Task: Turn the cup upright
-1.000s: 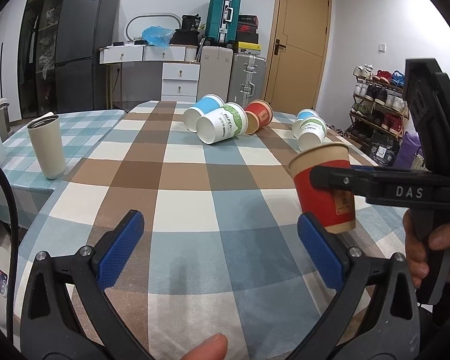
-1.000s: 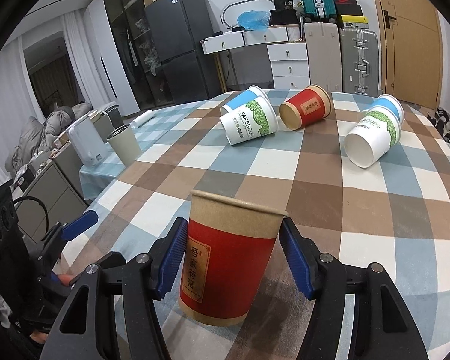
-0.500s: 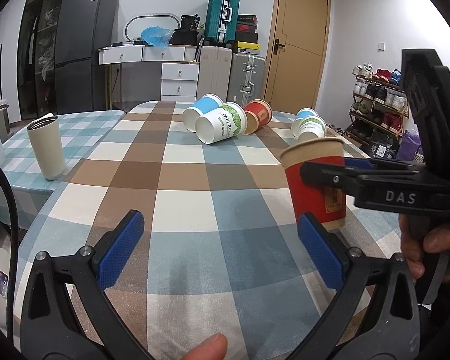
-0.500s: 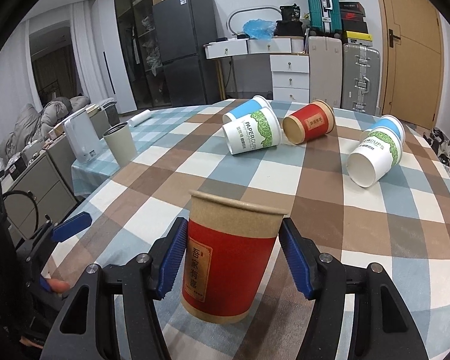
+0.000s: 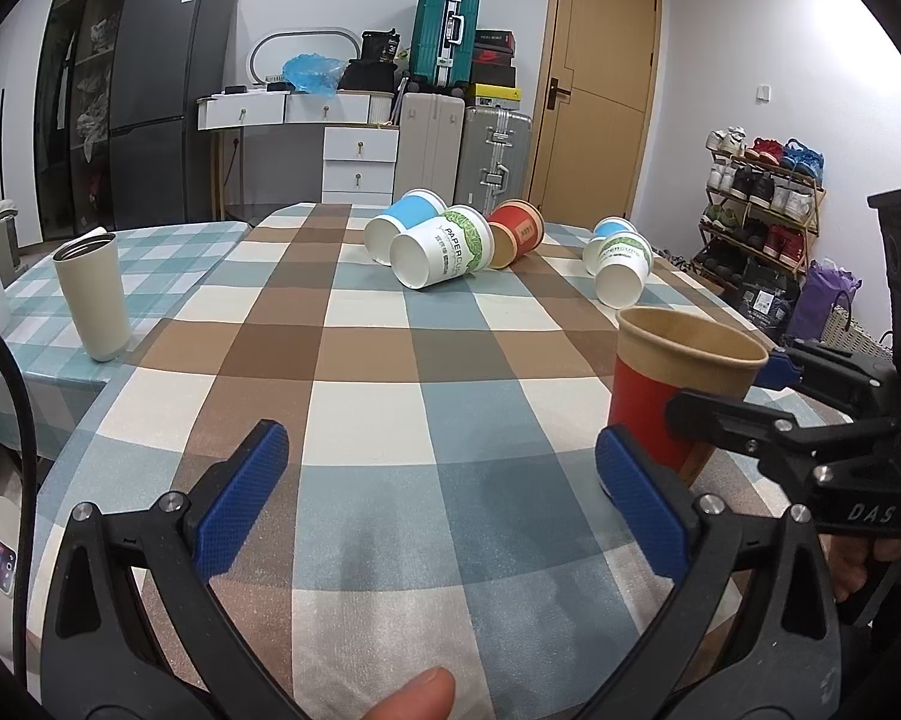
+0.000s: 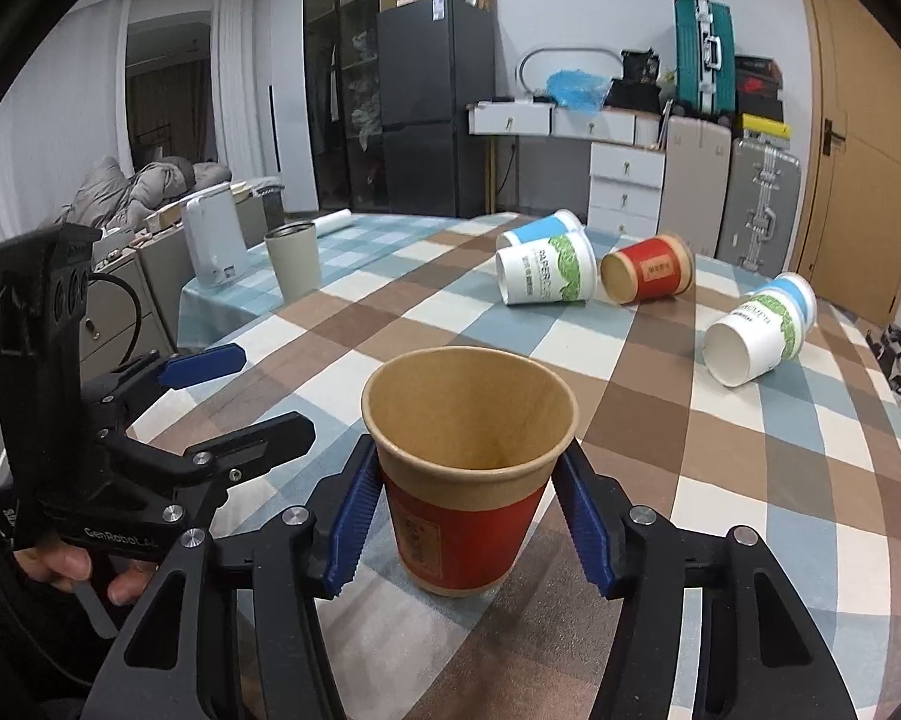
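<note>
1. The right gripper is clamped on the red paper cup, mouth up, low over the checked tablecloth; base contact cannot be confirmed.
2. The left gripper hangs with jaws wide apart, holding nothing.
3. Risk: releasing before the base seats flat could tip it; squeezing could crumple the thin wall.
4. Four toppled cups, including a green-printed cup, lie well apart; the beige tumbler stands clear. Nothing blocks placement.

Right black two-finger gripper with blue pads, bottom centre of its frame: pads pressed on the red-and-kraft paper cup. Left black blue-padded gripper, bottom of its frame: jaws wide apart, holding nothing.
</note>
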